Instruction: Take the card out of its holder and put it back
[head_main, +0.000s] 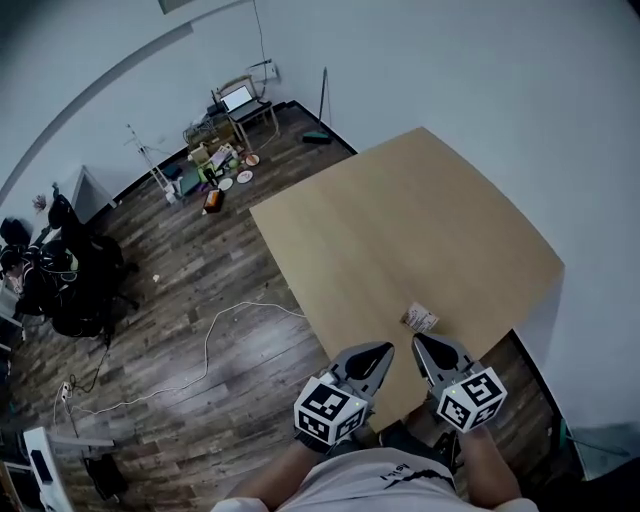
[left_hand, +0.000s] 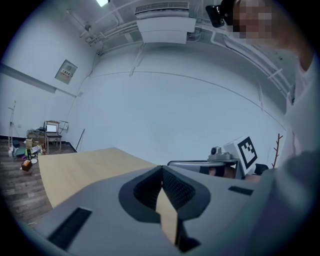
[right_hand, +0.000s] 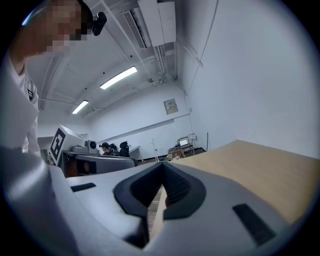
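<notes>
Tabletop (head_main: 400, 220), pale wood, bare apart from one item; its near edge runs under the person's two tools.

1. Left gripper (head_main: 380, 352): jaws clenched tip to tip with nothing between them, as its own view confirms (left_hand: 162, 169). Held above the near table edge.
2. Right gripper (head_main: 426, 347): likewise clenched and empty (right_hand: 162, 166), just beside the left one.
3. Card holder (head_main: 420, 318): small, flat, whitish with reddish print, lying on the table just beyond both jaw tips. It is too small to tell whether the card sits inside it or protrudes. Judged light and thin, the card stiff and the sleeve probably slick, so likely to skate on the smooth wood if pushed. Best taken by an exposed edge or corner, with the sleeve pinned separately from the card. Nothing stands between the jaws and it.
4. Floor, dark planks, with a white cable (head_main: 215, 340) trailing across it.
5. Office chairs (head_main: 75, 280), dark, at the left, well apart from the table.
6. Chair with laptop (head_main: 240, 100) amid clutter along the far wall.
</notes>
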